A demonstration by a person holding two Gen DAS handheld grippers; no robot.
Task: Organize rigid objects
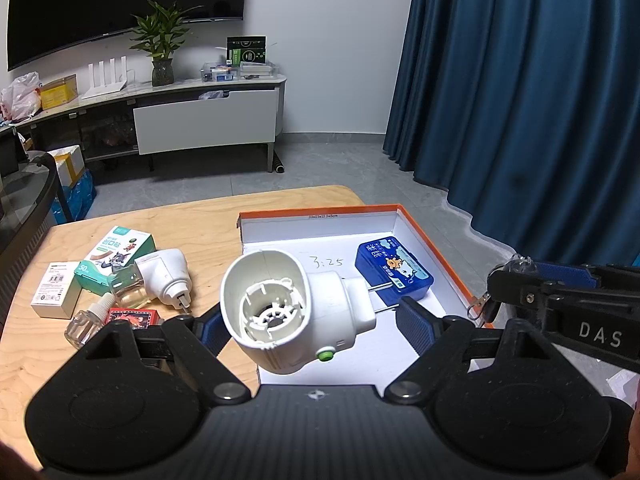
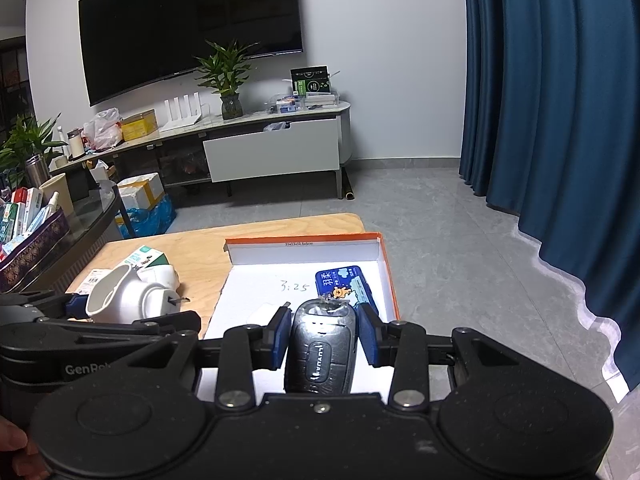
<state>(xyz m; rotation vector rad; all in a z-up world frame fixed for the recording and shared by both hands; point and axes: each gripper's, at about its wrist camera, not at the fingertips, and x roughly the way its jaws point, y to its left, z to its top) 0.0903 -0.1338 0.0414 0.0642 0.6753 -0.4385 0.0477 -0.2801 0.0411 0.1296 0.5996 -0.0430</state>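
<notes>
My left gripper [image 1: 310, 316] is shut on a white plug-in heater [image 1: 288, 308]. Its hollow socket faces the camera and its metal prongs point at the right pad. The heater [image 2: 120, 296] hangs over the left edge of an orange-rimmed white box [image 1: 320, 213]. Over the box's near part, my right gripper [image 2: 324, 332] is shut on a dark car key fob [image 2: 320, 352] in a clear cover. Its blue pads [image 2: 282, 336] press on both sides of the fob. A blue tin [image 1: 394, 266] lies flat at the far right of the box.
On the wooden table [image 1: 200, 220] left of the box lie a teal carton [image 1: 116, 258], a small white carton [image 1: 56, 294], a second white heater with a bottle [image 1: 160, 280], a loose clear bottle [image 1: 86, 320] and a red card pack [image 1: 132, 316]. "3:25" is written on the box floor.
</notes>
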